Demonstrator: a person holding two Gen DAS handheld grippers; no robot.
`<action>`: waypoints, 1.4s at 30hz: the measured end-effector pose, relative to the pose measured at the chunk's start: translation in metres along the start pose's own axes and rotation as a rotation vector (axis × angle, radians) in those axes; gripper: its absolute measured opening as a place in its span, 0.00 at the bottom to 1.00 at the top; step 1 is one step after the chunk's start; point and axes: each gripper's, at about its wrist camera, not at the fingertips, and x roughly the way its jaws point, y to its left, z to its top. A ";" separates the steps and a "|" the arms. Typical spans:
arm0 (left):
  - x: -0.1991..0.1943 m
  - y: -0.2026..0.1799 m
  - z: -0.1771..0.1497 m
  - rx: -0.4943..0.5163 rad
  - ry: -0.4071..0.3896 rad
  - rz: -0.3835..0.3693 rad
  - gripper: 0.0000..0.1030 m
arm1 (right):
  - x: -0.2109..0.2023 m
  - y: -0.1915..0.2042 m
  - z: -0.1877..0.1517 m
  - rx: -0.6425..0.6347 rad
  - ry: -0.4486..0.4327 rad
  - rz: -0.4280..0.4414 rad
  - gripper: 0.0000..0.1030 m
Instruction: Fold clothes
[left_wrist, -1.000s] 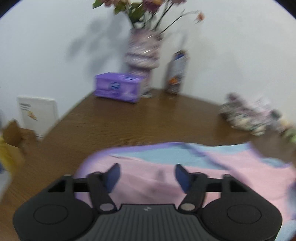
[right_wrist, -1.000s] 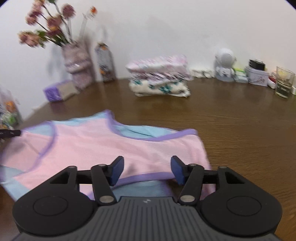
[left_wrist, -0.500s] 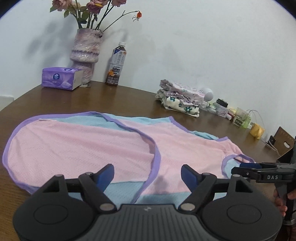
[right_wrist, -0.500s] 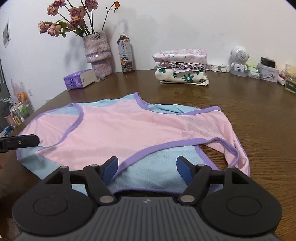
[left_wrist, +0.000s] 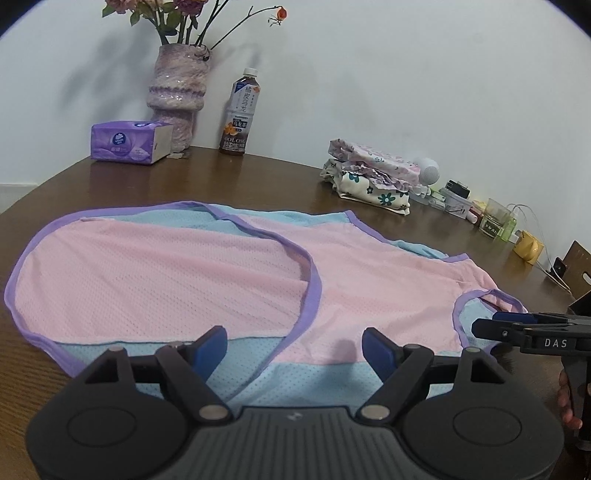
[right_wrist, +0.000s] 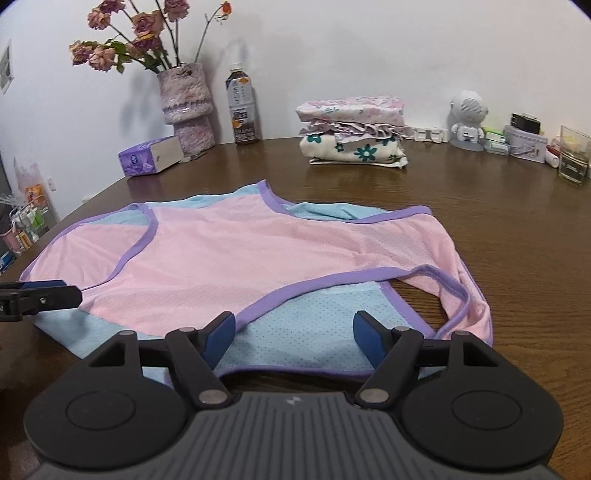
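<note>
Garment of pink and pale blue mesh with purple binding is spread flat on the brown wooden table, in front of a stack of folded floral clothes near the white wall. The left gripper is held over the garment's near blue edge, its blue-padded jaws apart with nothing between them. The right gripper is held over the purple-trimmed opening at the garment's other end, jaws likewise apart. A purple tissue pack, a knitted vase of dried roses and a tea bottle are seen beside the stack.
</note>
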 end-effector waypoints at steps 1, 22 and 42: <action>0.000 -0.001 0.000 0.000 0.000 0.004 0.77 | 0.000 0.000 -0.001 -0.001 0.000 0.005 0.71; -0.004 -0.018 -0.006 -0.035 -0.015 0.064 0.78 | -0.016 -0.005 -0.005 0.022 -0.076 0.066 0.73; 0.000 -0.035 -0.009 0.000 -0.005 0.094 0.78 | -0.015 -0.006 -0.006 0.040 -0.068 0.091 0.73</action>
